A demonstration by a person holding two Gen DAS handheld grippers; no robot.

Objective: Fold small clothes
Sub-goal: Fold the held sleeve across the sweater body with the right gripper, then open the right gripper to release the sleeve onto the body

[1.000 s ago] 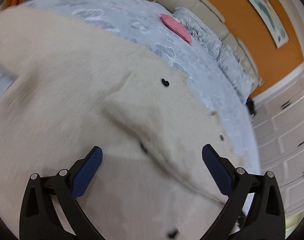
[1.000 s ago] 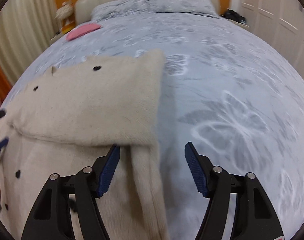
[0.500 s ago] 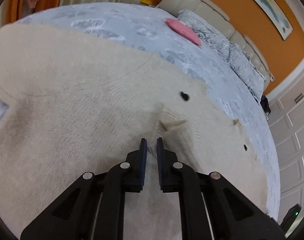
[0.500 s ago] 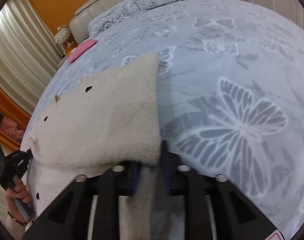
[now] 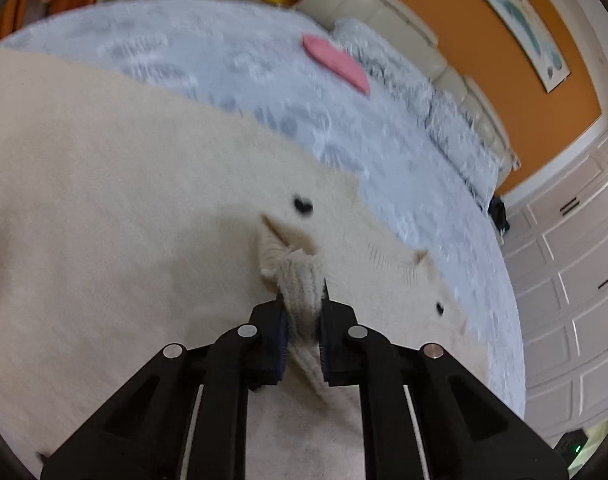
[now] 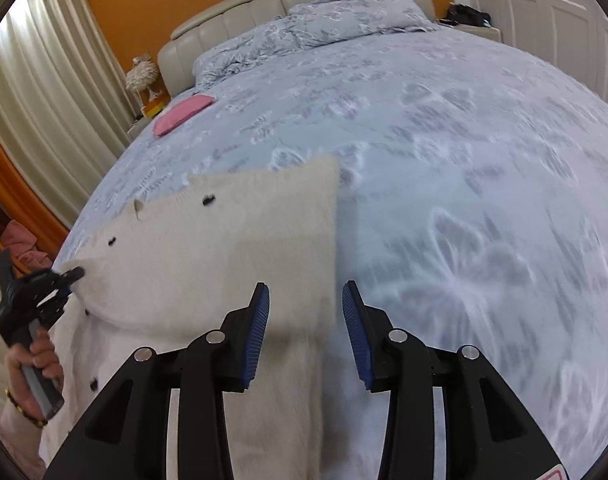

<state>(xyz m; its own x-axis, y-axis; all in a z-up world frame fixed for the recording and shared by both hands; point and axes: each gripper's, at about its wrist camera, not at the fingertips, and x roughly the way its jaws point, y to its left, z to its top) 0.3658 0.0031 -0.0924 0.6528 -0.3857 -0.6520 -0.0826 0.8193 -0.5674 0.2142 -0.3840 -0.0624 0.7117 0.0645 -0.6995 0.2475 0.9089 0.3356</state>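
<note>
A cream knitted cardigan (image 5: 103, 200) with black buttons lies on the grey-blue butterfly-print bedspread (image 5: 231, 56). My left gripper (image 5: 301, 304) is shut on a ribbed edge of it, bunched up between the pads. In the right wrist view the cardigan (image 6: 223, 248) shows one part folded over itself. My right gripper (image 6: 306, 300) hovers at that fold's right corner, its jaws opening. The fabric edge lies between the blue pads, which do not press on it. The left gripper (image 6: 69, 276), held by a hand (image 6: 27, 364), pinches the fold's left corner.
A flat pink folded item (image 6: 181, 114) lies near the bed's far left side. Pillows (image 6: 356, 16) and a padded headboard (image 6: 231, 12) are at the far end. Curtains (image 6: 51, 80) hang on the left, white wardrobe doors (image 5: 576, 264) stand on the right.
My left jaws went from wide open to shut on the cardigan's ribbed edge and lifted it slightly. My right jaws closed on the folded corner, then parted again as the hand rose.
</note>
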